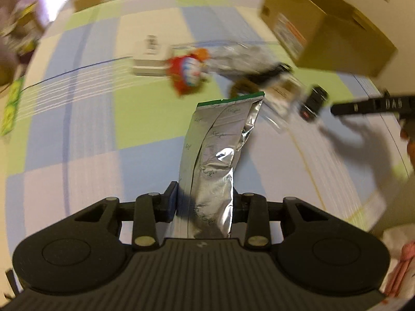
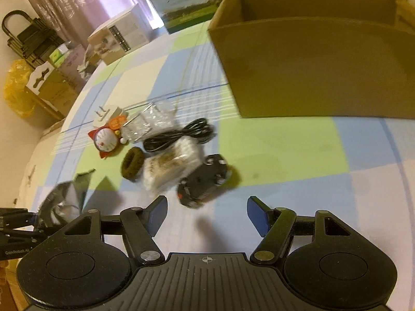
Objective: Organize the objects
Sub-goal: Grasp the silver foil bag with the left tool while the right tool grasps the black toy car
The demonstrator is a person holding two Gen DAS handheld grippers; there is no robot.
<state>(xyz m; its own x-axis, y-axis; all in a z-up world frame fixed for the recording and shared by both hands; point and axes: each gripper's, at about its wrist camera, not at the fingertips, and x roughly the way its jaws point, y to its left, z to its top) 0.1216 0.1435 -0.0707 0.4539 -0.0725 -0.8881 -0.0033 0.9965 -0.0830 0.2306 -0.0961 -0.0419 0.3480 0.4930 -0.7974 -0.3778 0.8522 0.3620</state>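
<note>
Left tool (image 1: pixel 205 202) clamps crinkled silver foil sachet (image 1: pixel 218 155) at lower end: light, floppy, slippery. Right tool (image 2: pixel 206 213) spread, empty, above small black toy car (image 2: pixel 203 182): rigid, rolls; take across sides.

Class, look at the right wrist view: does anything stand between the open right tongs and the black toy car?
Nothing visible does. The right tongs are open just short of the toy car, with only bare tablecloth between them. The wrapped packet lies against the car's left side, not in the path.
</note>
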